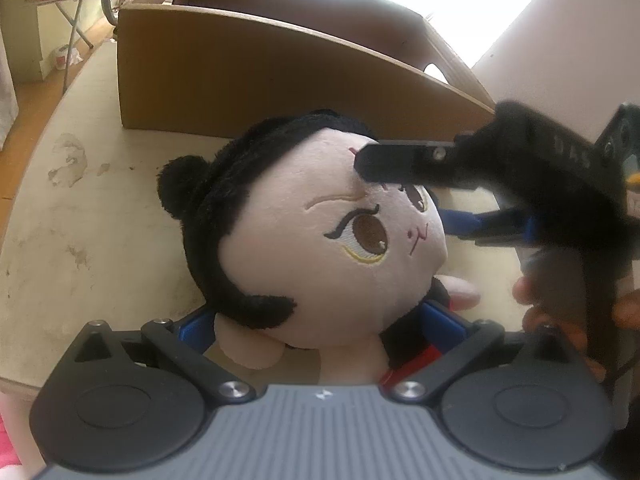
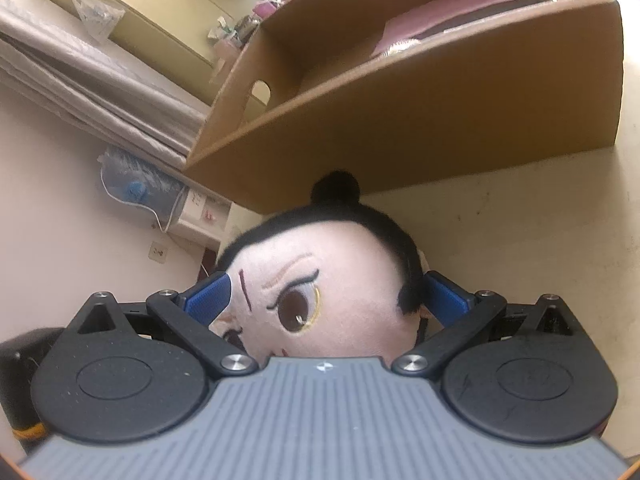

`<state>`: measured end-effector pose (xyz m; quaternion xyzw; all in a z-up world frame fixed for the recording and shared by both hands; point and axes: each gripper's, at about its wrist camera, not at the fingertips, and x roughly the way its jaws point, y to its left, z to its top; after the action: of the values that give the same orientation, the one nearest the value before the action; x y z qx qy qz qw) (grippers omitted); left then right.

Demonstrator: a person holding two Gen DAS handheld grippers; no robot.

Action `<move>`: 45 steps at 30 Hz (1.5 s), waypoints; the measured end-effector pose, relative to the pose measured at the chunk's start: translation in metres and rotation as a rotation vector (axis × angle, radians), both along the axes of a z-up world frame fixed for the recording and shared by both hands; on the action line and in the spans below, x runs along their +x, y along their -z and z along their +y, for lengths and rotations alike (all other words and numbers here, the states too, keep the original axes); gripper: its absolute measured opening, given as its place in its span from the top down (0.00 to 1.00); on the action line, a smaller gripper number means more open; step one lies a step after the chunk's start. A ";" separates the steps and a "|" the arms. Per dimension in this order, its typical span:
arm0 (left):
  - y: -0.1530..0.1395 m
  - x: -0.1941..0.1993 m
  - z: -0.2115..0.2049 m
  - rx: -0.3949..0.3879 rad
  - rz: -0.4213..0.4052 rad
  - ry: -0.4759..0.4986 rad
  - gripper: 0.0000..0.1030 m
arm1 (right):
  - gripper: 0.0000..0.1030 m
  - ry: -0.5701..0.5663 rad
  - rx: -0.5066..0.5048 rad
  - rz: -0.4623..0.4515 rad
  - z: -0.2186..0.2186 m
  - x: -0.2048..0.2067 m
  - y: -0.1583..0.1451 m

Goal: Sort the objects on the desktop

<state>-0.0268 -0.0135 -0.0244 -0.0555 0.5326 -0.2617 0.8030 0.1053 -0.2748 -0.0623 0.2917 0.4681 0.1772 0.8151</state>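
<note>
A plush doll (image 1: 320,248) with black hair, a pink face and brown eyes lies on the pale table, just in front of a brown cardboard box (image 1: 248,80). My left gripper (image 1: 320,324) is closed around the doll's neck and body, its blue pads pressing both sides. My right gripper (image 2: 328,300) is closed on the doll's head (image 2: 332,280), blue pads at the forehead and the back hair. The right gripper also shows in the left wrist view (image 1: 404,196), coming in from the right across the face.
The open box (image 2: 420,120) holds pink and dark items at its far side. The stained table (image 1: 80,208) extends to the left. A wall, folded curtain and a bagged appliance (image 2: 136,192) lie beyond the table edge.
</note>
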 end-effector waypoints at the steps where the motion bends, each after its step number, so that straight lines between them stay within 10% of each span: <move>1: -0.001 0.000 0.000 0.002 -0.001 0.000 0.00 | 0.01 -0.005 -0.006 0.003 0.001 -0.001 0.000; 24: 0.002 0.006 0.001 0.014 -0.034 -0.014 0.00 | 0.01 0.005 0.199 0.177 0.002 -0.028 0.021; 45: 0.020 0.010 0.028 -0.105 0.120 -0.070 0.00 | 0.01 0.051 0.197 0.081 -0.036 0.006 0.020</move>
<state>-0.0165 0.0150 -0.0446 -0.1319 0.5630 -0.2574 0.7742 0.1116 -0.3105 -0.0823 0.3890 0.4733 0.1897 0.7673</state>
